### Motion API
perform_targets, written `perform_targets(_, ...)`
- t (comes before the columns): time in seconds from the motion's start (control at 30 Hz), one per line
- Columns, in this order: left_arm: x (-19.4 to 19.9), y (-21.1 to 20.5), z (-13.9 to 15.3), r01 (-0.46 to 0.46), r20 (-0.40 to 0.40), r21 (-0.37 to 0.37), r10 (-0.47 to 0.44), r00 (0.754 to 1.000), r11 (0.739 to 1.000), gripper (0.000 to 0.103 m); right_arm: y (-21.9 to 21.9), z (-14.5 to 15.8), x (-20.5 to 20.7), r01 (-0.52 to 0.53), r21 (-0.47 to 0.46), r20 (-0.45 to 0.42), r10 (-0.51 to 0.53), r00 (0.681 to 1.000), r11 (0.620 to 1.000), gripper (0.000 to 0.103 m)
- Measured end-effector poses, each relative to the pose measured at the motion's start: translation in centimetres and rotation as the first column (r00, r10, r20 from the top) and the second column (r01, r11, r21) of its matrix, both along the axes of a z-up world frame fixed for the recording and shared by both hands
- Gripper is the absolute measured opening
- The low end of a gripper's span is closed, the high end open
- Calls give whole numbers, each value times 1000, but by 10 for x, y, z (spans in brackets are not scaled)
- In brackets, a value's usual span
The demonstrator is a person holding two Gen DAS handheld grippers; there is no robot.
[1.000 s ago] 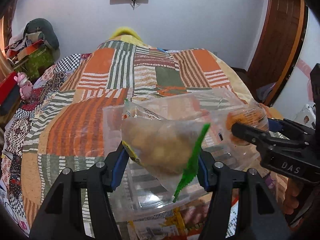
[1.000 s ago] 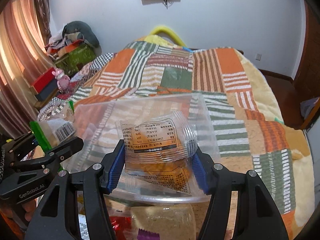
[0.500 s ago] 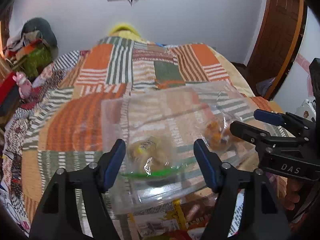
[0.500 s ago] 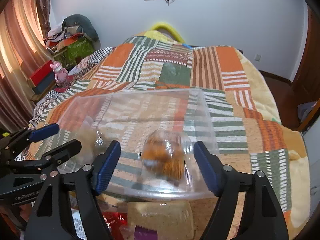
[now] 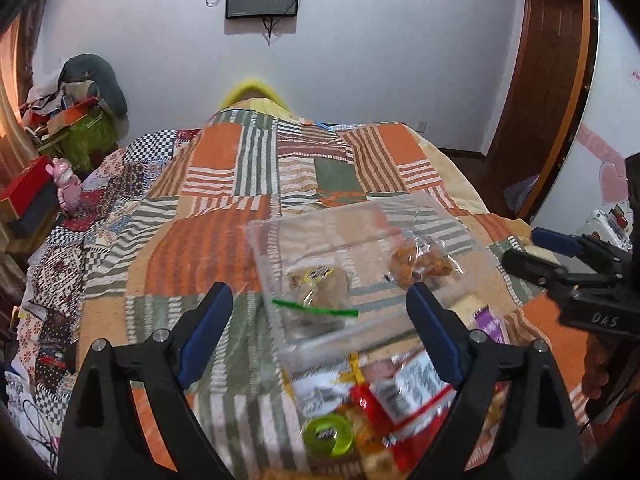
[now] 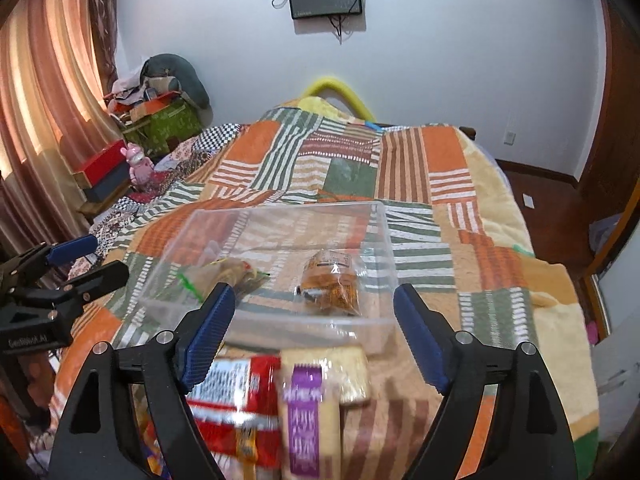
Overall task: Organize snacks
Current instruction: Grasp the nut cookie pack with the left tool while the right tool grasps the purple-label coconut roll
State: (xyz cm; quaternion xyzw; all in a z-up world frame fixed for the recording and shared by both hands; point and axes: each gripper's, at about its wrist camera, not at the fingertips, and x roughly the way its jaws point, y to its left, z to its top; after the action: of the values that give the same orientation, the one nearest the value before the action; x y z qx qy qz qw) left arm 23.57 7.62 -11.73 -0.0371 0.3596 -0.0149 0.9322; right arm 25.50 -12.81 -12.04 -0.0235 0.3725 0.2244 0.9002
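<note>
A clear plastic bin (image 5: 320,232) (image 6: 384,236) rests on the patchwork bed. Inside lie a pale snack bag with a green strip (image 5: 316,292) (image 6: 224,276) and an orange snack packet (image 5: 420,260) (image 6: 332,284). My left gripper (image 5: 320,312) hovers above and short of the bin, its jaws opening with nothing between them. My right gripper (image 6: 310,312) hangs likewise over the bin's near wall, jaws opening and empty. Each gripper appears at the edge of the other's view: the right gripper (image 5: 532,252), the left gripper (image 6: 86,260).
Loose snacks pile on the bed in front of the bin: a red packet (image 6: 240,392), a purple-labelled pale packet (image 6: 308,400), a green ring-shaped pack (image 5: 328,436). Boxes and a pink toy (image 5: 66,184) crowd the left side. A wooden door (image 5: 552,80) stands right.
Both grippers let go of their snack bags, which dropped into the clear bin. Both jaws widened and both grippers rose and drew back from the bin.
</note>
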Motion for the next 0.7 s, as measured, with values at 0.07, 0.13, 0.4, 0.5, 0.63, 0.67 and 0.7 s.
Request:
perform_targets(0.07,-10,4,2,-7,-3,5,7,1000,1000,89,-6,4,-10,3,5,10,-3,1000,1000,80)
perform_targets(0.13,-21,8,2,-17,-10,20,17,1000,1000,89,-10,6,-19,5,12,10,-5,1000,1000,82)
perform_targets(0.4,-64,23,-13,-26,-65,25,27,998,999,90,-21,-6,-46,5,-7,-15,-5,1000,1000,82)
perform_targets(0.5,-74,28,-28,-34,-104,9,35,994,999,90,-24,-15,-56,1,-16,-38,-2,999,1000,82)
perform_targets(0.63,-86,27,-54,-28,-175,0,28,984,1000,90,-27,-29,-64,0,-43,-70,-3,998,999,82)
perform_targets(0.67,-89,25,-60,-21,-188,2,21,982,1000,90,-29,-33,-66,1,-50,-80,-5,997,999,82)
perform_targets(0.7,-92,22,-67,-11,-204,6,12,979,1000,90,-30,-39,-66,3,-58,-96,-9,995,998,82)
